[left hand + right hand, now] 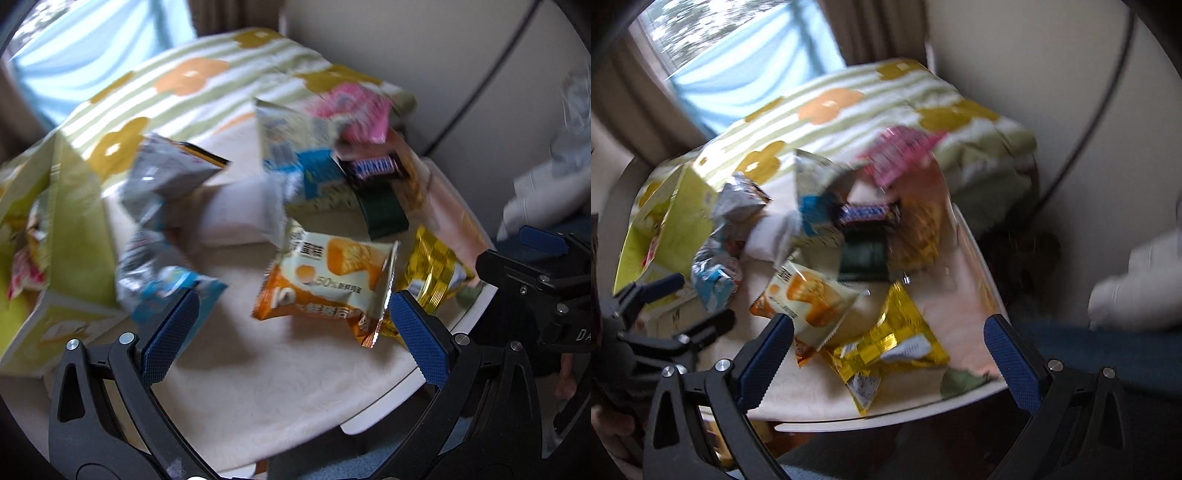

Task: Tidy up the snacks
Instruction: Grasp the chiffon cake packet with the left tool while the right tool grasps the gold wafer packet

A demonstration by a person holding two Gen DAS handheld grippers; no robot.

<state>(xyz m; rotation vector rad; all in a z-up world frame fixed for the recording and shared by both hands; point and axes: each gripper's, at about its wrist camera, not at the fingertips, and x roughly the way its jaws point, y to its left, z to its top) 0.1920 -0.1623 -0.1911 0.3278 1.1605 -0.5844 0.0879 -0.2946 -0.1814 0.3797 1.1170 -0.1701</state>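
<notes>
— both claws, are they holding something?
— no. left gripper (291,332) and right gripper (888,350) are spread apart, empty, above the table (923,413). orange snack packet (325,284) lies near, gold packet (886,347) touching its right; green box (66,236) far left.

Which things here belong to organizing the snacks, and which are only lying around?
For the job: orange snack packet, gold packet, pink packet, chocolate bar, green box, both open grippers: left, right.

Only around: flowered blanket, curtain.
</notes>
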